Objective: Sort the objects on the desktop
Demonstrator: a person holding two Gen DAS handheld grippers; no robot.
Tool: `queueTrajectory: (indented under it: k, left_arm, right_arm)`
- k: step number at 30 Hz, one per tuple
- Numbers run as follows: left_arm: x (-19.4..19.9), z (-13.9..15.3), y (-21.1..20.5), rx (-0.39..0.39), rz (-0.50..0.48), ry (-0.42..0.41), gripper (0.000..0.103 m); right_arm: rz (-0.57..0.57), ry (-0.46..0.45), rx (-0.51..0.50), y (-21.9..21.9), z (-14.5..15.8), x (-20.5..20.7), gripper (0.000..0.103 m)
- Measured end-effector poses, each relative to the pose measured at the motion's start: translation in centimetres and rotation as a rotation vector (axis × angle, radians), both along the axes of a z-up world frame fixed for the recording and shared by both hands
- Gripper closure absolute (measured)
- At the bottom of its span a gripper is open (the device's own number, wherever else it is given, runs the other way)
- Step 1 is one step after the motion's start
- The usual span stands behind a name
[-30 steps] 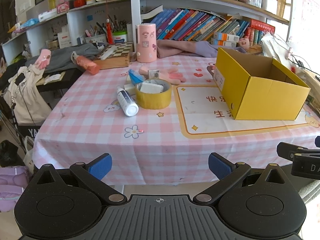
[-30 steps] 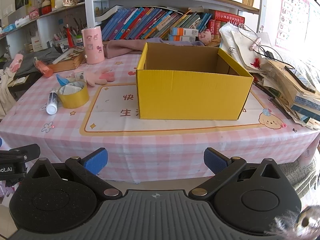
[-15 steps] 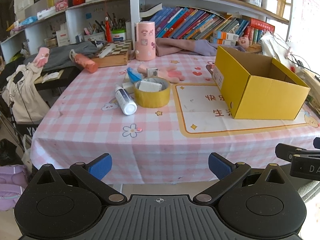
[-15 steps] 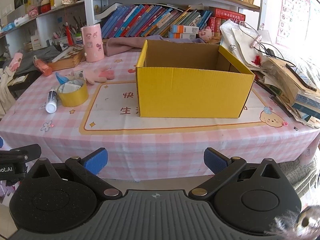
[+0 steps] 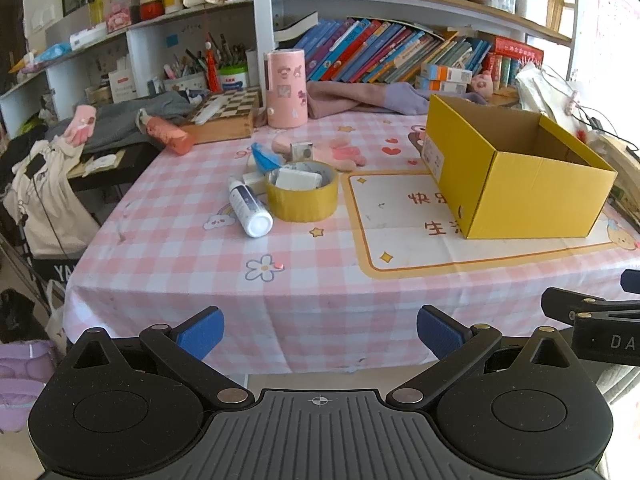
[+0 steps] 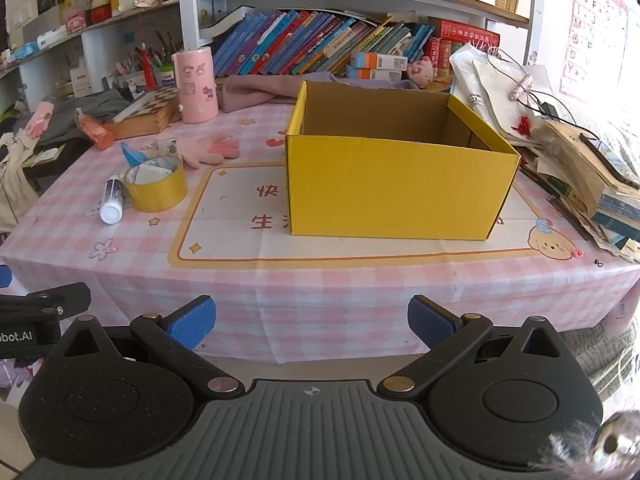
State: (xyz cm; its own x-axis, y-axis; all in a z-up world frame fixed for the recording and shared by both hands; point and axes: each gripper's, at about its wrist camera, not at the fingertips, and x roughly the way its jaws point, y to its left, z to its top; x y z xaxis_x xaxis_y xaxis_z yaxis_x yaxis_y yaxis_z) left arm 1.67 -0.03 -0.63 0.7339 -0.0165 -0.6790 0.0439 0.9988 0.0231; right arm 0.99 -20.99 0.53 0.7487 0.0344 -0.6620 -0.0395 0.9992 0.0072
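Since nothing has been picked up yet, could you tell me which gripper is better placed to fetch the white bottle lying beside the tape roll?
Left: the white bottle lies almost straight ahead of it, while the right gripper faces the yellow box.

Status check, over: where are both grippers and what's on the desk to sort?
Left gripper open, empty, short of desk edge. Right gripper the same. Tape roll and white bottle untouched beside yellow box. Path unobstructed.

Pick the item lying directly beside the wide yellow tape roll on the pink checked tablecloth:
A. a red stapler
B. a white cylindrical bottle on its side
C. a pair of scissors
B: the white cylindrical bottle lies on its side against the left of the wide yellow tape roll.
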Motion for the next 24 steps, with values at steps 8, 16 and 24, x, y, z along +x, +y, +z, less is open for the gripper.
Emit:
queueTrajectory:
  k: [8, 16, 24]
  left_arm:
    - [-0.4, 0.2, 0.2, -0.016, -0.025, -0.015, 0.0]
    - [-0.7, 0.4, 0.5, -0.023, -0.032, -0.022, 0.0]
    - [-1.2, 0.6, 1.2, -0.021, -0.047, -0.048, 0.0]
  right_arm:
    - [-0.008, 0.0, 0.009, 0.2, 0.0, -0.2, 0.0]
    - [0.008, -0.016, 0.017, 0.5, 0.2, -0.4, 0.0]
    - [0.025, -0.034, 0.019, 1.3, 0.5, -0.4, 0.0]
